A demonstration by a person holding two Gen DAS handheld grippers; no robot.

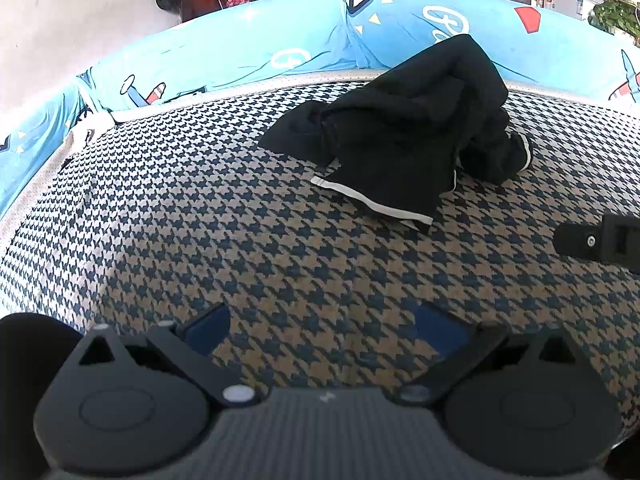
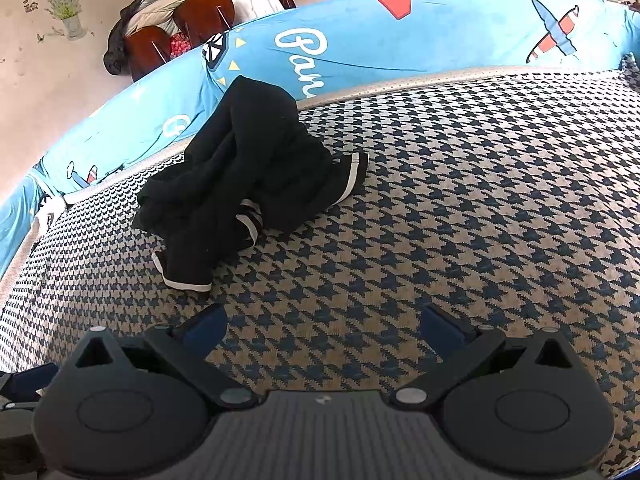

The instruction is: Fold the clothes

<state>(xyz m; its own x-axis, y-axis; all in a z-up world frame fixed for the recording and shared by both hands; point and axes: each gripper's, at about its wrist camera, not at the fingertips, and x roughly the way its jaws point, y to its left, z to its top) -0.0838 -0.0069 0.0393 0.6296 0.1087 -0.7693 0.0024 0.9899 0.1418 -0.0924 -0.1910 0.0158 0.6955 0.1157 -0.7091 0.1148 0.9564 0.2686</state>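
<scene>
A black garment with white-striped hems point(image 1: 416, 128) lies crumpled in a heap on the houndstooth surface point(image 1: 200, 220), near its far edge and against the blue printed backrest. In the right wrist view the same garment point(image 2: 248, 172) sits at the upper left. My left gripper point(image 1: 324, 332) hovers open over bare houndstooth cloth, well short of the heap. My right gripper point(image 2: 324, 328) is also open with nothing between its fingers, and the heap's nearest hem lies just beyond its left finger. The right gripper's tip point(image 1: 600, 240) shows at the right edge of the left wrist view.
A blue cartoon-print cover point(image 2: 400, 40) wraps the raised back and left side of the surface. Behind it stand wooden chairs with clothes draped on them point(image 2: 168, 28). A potted plant point(image 1: 616, 4) and cabinets are at the far right.
</scene>
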